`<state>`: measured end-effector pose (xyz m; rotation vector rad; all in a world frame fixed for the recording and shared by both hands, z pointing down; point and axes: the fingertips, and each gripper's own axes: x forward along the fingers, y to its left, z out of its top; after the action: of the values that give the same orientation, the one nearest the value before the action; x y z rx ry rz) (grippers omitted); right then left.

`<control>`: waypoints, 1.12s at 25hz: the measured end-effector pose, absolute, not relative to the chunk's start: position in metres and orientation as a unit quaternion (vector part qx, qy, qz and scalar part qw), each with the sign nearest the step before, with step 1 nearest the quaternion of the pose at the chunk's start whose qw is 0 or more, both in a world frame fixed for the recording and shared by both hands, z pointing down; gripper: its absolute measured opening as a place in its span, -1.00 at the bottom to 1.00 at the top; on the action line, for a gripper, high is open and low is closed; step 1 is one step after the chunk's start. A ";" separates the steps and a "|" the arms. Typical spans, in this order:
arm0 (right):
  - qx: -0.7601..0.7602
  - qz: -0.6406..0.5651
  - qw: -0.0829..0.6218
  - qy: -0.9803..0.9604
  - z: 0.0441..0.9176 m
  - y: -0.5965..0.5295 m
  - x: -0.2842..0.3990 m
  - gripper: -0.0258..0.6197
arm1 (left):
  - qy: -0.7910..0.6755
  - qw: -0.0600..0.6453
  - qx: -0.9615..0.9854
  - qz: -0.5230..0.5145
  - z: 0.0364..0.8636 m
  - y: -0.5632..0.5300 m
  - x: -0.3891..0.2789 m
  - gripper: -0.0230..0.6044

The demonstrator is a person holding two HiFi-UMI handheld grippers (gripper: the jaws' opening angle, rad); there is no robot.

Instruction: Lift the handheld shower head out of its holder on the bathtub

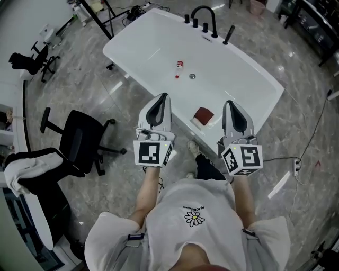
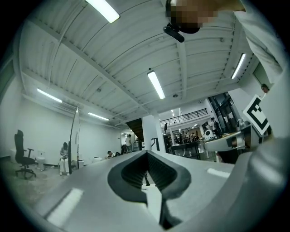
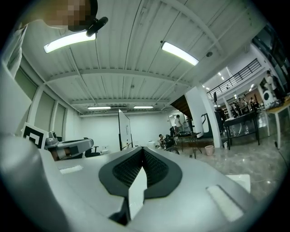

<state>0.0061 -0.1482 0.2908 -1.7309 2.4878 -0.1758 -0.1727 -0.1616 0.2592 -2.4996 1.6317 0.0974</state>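
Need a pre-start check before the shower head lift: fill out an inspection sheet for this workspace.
Surface: white bathtub on a grey marbled floor.
Job's things: handheld shower head in its holder on the far rim, right of the black faucet.
Clutter: red-capped bottle in the tub by the drain; dark red item on the near rim.
Grippers: left gripper and right gripper, fingers shut, empty.
Cables: cable on the floor at right, near a power strip.
Surroundings: black office chair at left.
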 end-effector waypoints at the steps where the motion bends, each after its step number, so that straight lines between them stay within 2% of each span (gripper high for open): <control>1: -0.571 -0.051 0.053 0.818 0.288 -0.171 0.014 -0.85 | 0.547 0.080 -0.832 0.036 0.257 -0.181 -0.170 -0.93; 9: -0.600 -0.035 0.068 0.796 0.281 -0.320 0.093 -0.85 | 0.552 0.108 -0.826 0.041 0.247 -0.318 -0.140 -0.93; 16: -0.609 -0.027 0.040 0.792 0.297 -0.420 0.108 -0.84 | 0.521 0.092 -0.845 0.074 0.249 -0.426 -0.099 -0.93; 20: -0.609 -0.035 0.032 0.792 0.316 -0.478 0.110 -0.67 | 0.485 0.088 -0.868 0.060 0.277 -0.474 -0.076 -0.93; 28: -0.638 -0.093 0.024 0.764 0.422 -0.597 0.138 -0.33 | 0.451 0.005 -0.890 0.069 0.367 -0.564 -0.054 -0.93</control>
<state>0.1378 -0.5973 0.4216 -1.9739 2.3660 -0.2870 -0.0537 -0.5644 0.3674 -2.7858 1.4133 0.2155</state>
